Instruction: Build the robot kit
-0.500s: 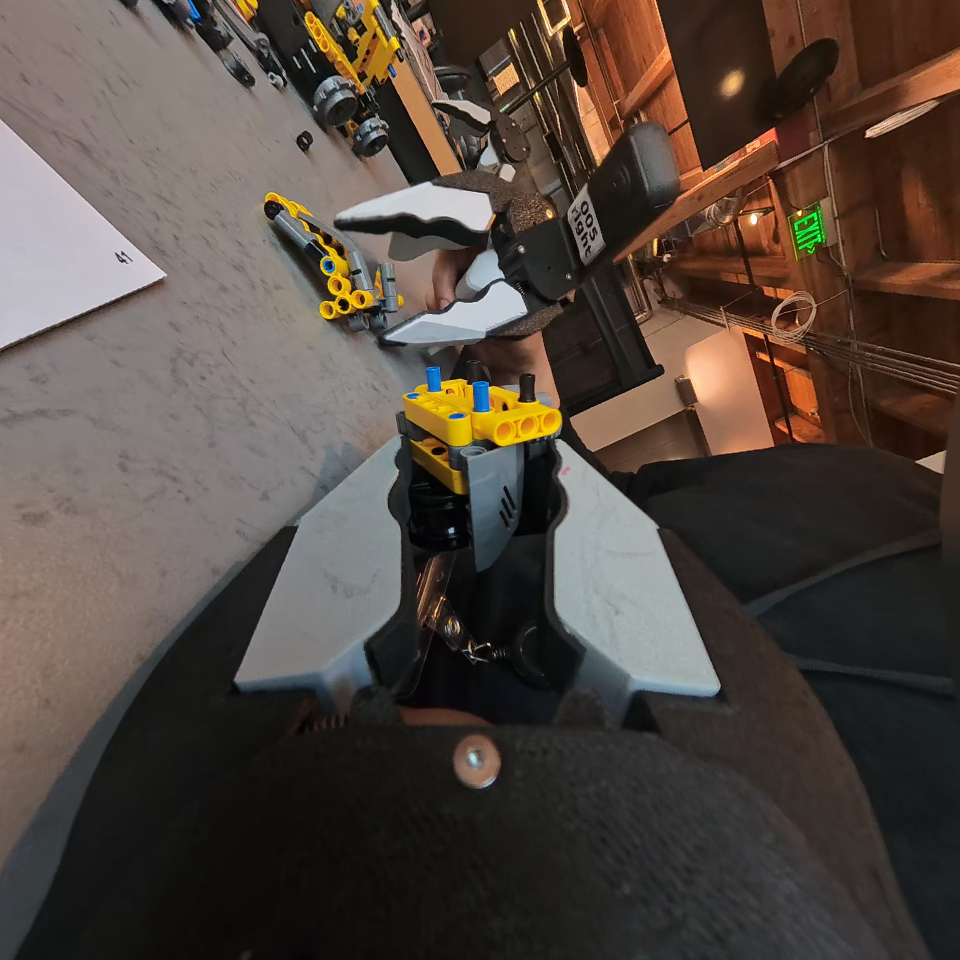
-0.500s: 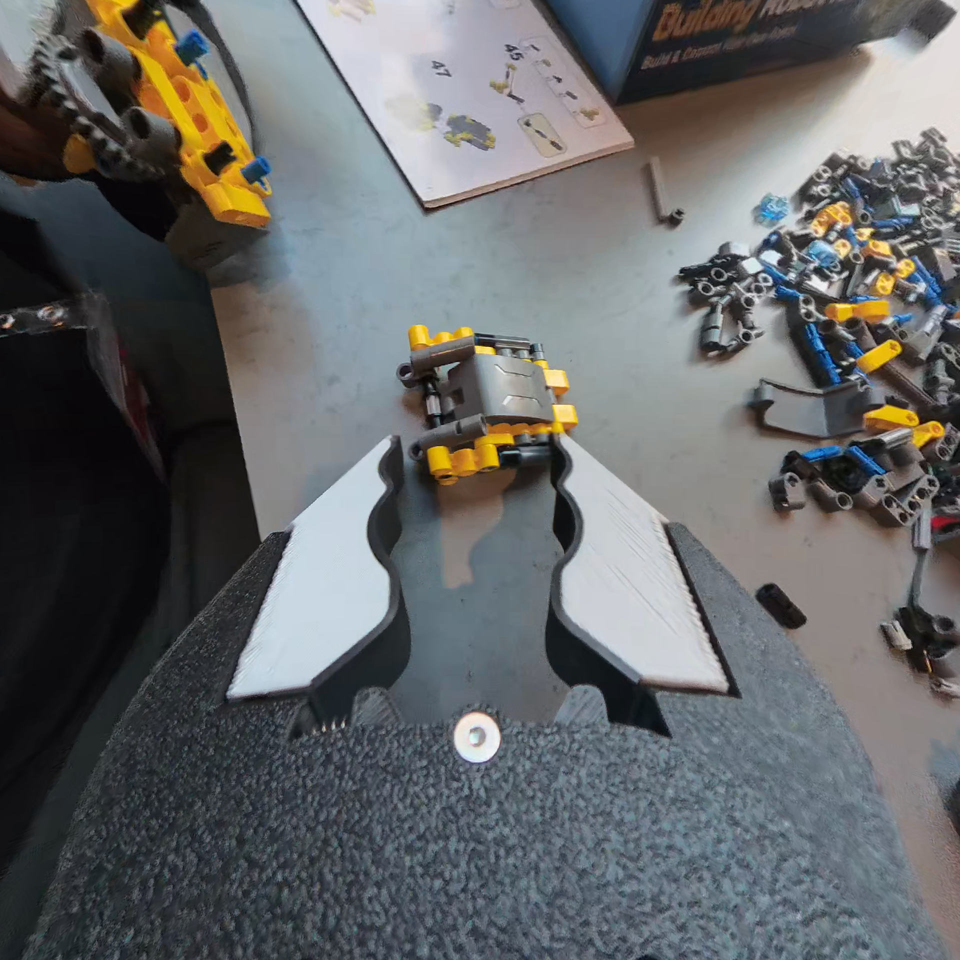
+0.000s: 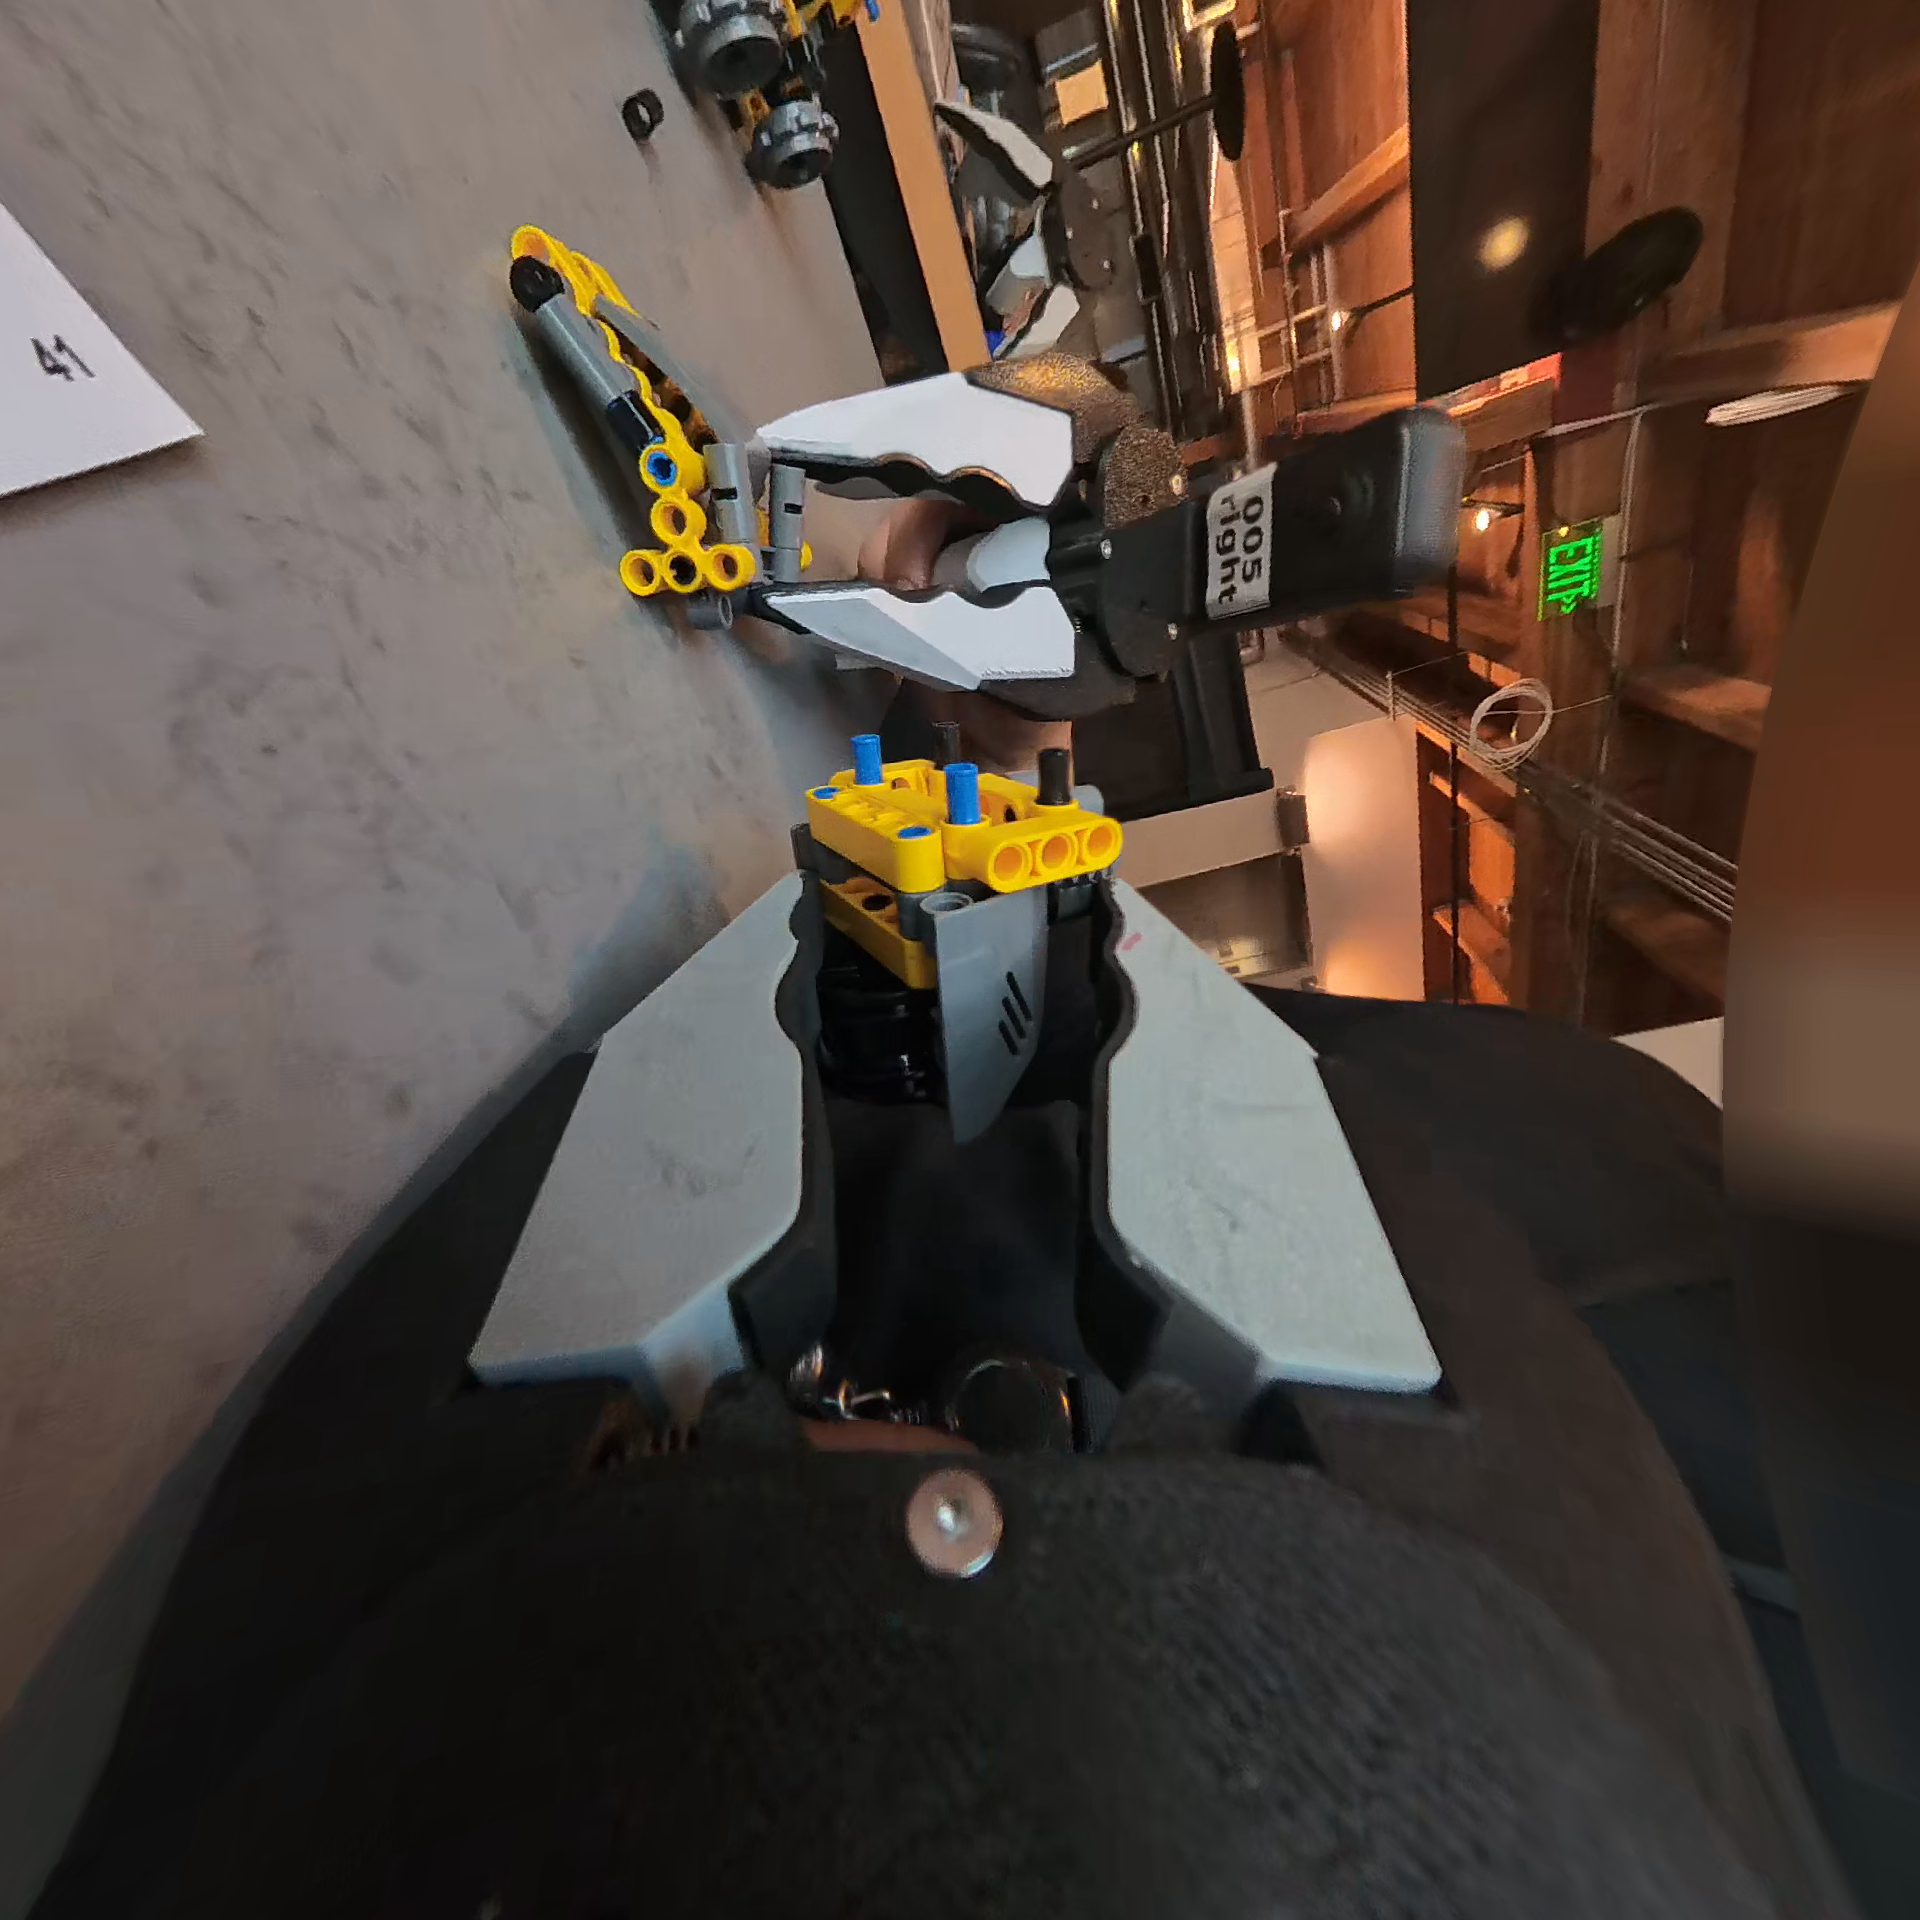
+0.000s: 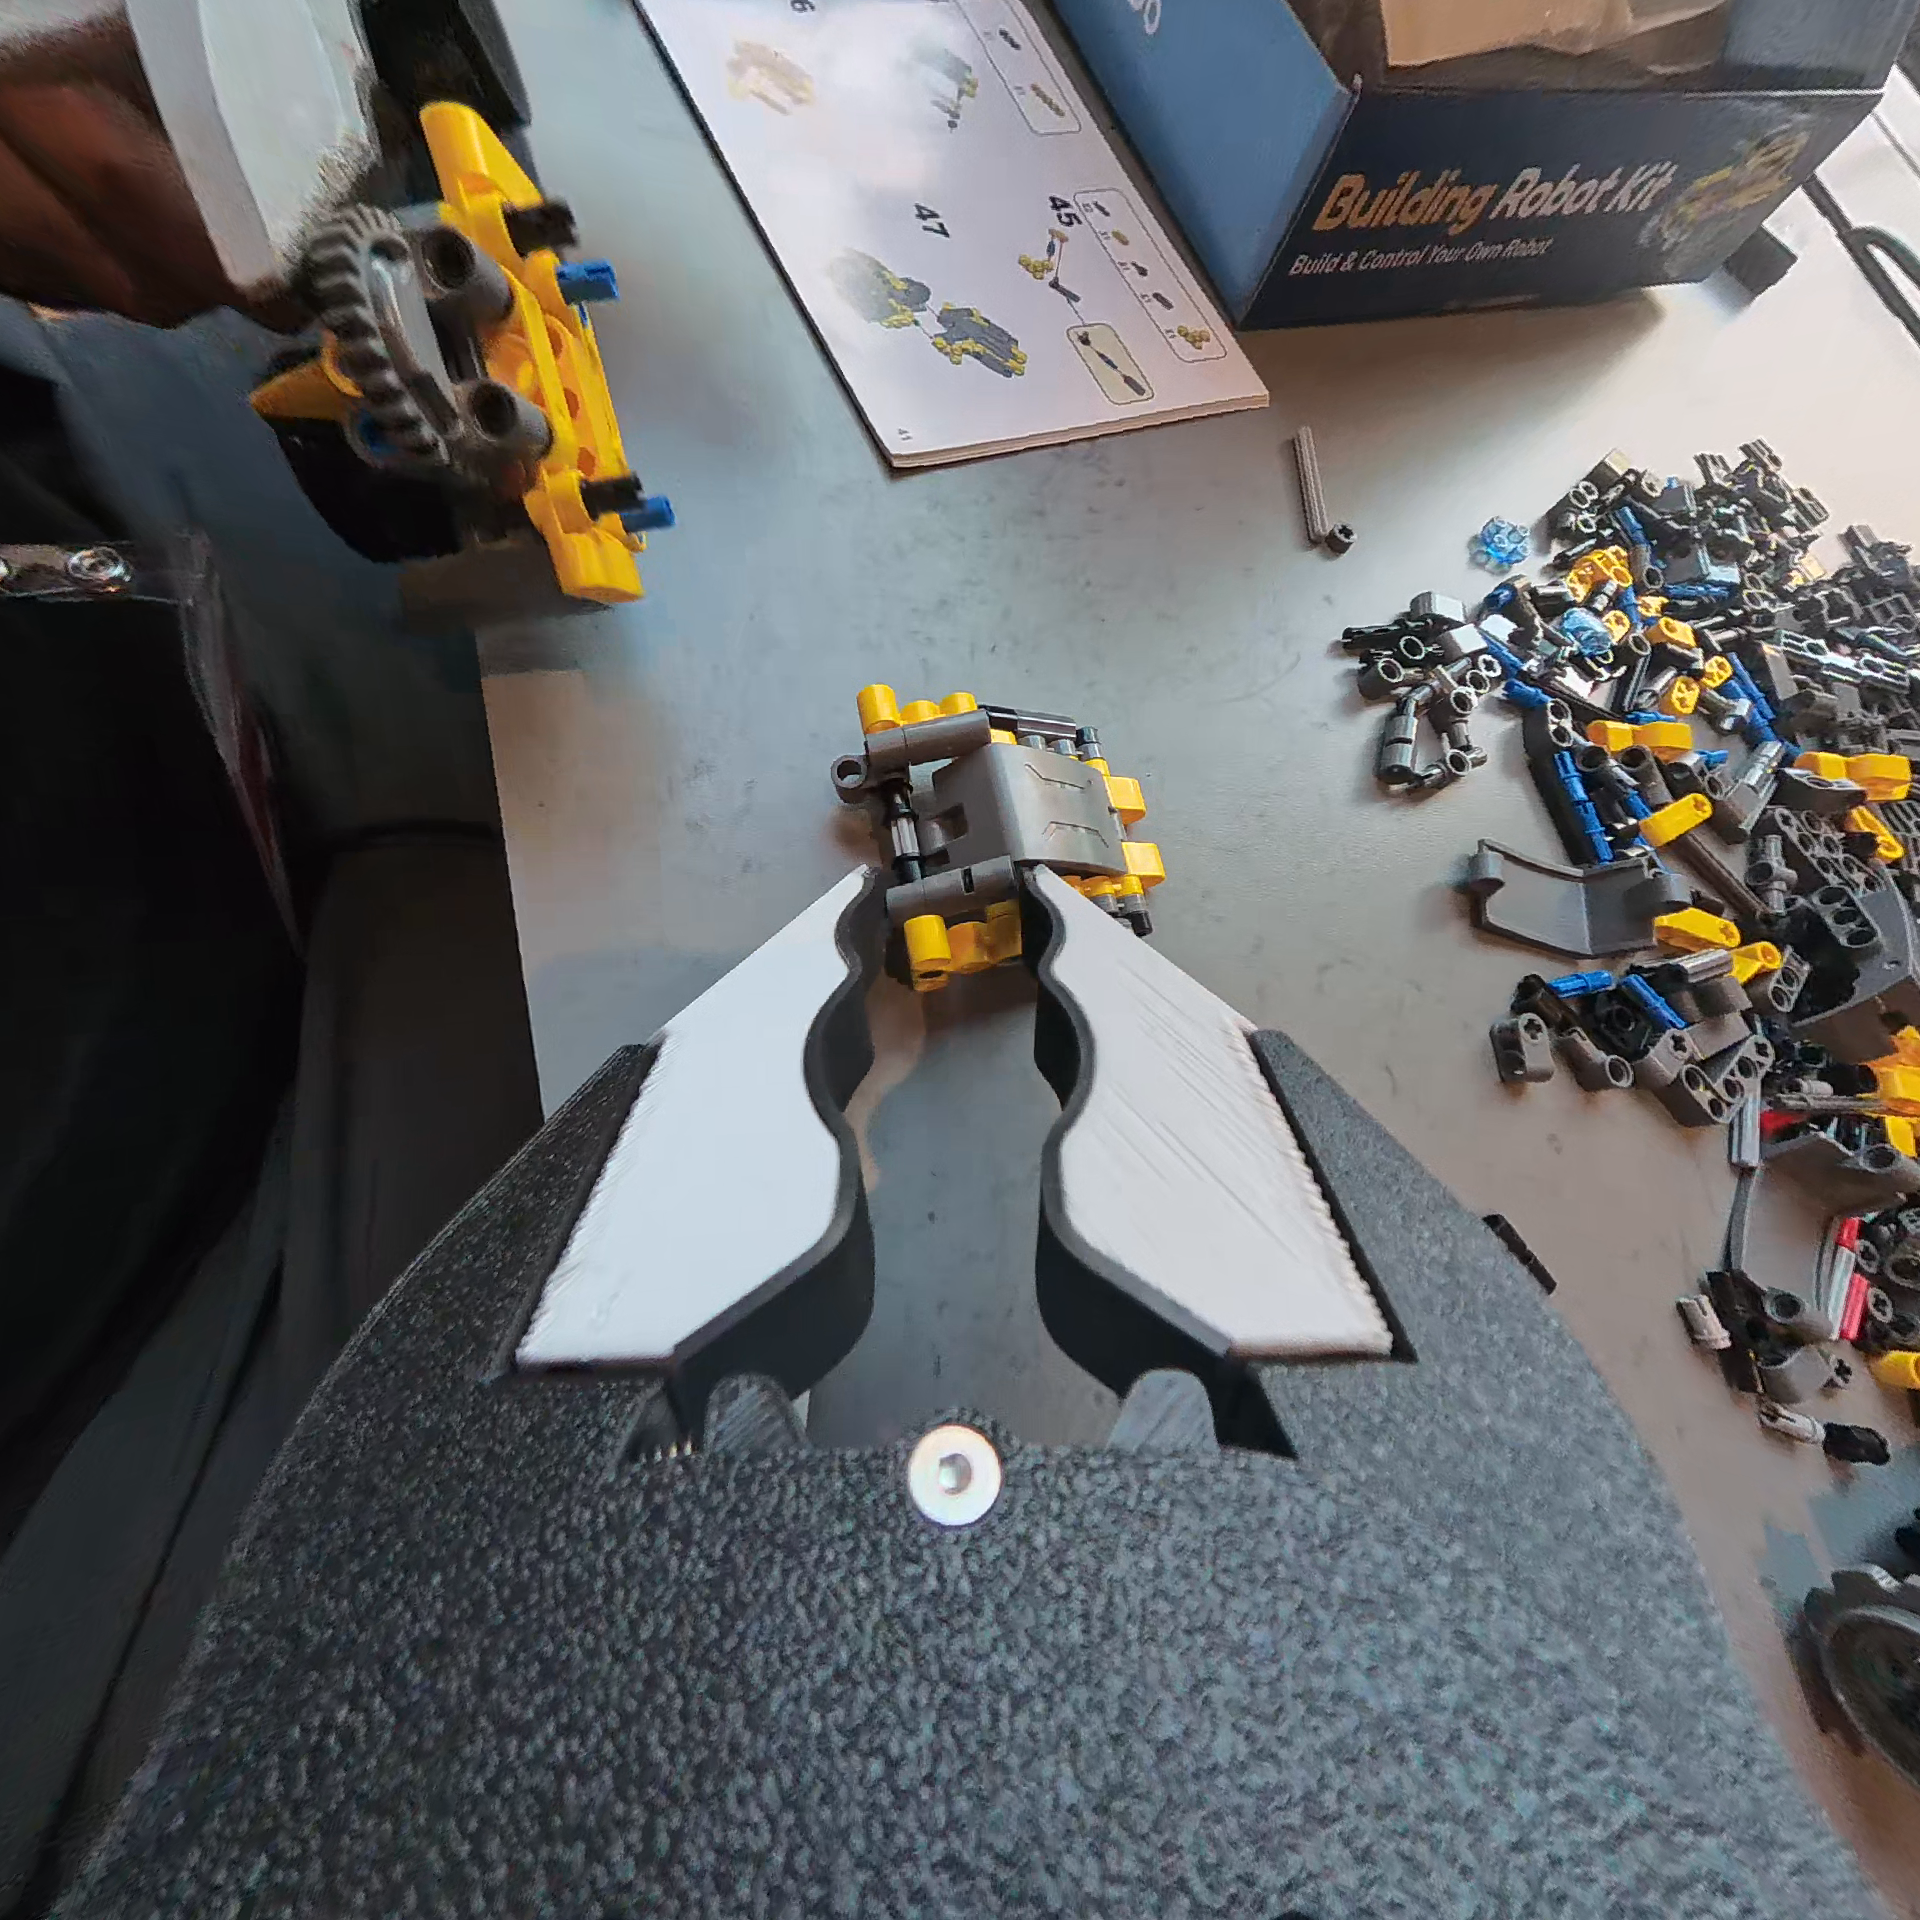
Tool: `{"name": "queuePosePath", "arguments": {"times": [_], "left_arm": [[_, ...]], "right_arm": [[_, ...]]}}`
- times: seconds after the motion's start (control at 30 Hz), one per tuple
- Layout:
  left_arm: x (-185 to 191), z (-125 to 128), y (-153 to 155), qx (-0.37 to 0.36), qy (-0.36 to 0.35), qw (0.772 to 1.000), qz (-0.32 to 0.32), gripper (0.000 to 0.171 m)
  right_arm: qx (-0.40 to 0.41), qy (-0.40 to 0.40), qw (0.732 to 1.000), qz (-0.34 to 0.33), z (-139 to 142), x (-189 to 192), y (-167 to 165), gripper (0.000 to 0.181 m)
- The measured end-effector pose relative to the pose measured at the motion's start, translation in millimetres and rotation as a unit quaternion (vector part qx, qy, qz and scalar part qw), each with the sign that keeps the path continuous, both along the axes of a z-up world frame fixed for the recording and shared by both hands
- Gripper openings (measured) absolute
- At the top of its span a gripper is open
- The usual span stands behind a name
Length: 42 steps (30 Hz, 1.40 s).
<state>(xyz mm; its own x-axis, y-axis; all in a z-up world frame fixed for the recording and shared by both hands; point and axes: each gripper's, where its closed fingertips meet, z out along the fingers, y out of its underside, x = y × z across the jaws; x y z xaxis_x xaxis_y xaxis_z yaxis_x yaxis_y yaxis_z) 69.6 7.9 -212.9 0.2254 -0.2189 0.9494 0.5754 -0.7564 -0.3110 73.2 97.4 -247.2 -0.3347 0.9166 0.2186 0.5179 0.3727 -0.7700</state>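
The left hand-held gripper (image 3: 951,914) clamps a yellow block model (image 3: 961,831) clear of the counter (image 3: 312,727), pegs outward. The right hand-held gripper (image 4: 951,899), jaws half-spread, straddles the near end of a grey-and-yellow piece (image 4: 1003,821) lying just ahead.

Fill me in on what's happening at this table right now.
A person works with two handheld grippers over a grey table. The left gripper is shut on a yellow and grey brick-built block with blue pegs, held off the table. The right gripper is open, its fingers flanking the near end of a small grey and yellow brick assembly lying on the table. A pile of loose bricks, an open instruction booklet and a blue kit box lie nearby.
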Motion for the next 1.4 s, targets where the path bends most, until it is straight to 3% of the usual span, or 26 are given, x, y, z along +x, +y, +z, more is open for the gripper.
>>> {"name": "queuePosePath", "arguments": {"times": [0.53, 0.93, 1.4], "left_arm": [[-9.4, -20.1, 24.5, -0.037, 0.128, 0.99, -0.047, 0.045], [-25.3, -22.4, 17.7, -0.015, 0.199, 0.977, -0.07, 0.05], [-39.1, -25.2, 10.4, -0.008, 0.256, 0.966, -0.035, 0.05]], "right_arm": [[-0.011, -0.001, 1.0, 0.011, 0.2, 0.5, -2.1, 0.025], [-0.008, 0.007, 1.0, 0.015, 2.0, 1.1, -3.4, 0.025], [-0.009, 0.007, 1.0, 0.014, 1.9, 0.9, -3.0, 0.025]]}}
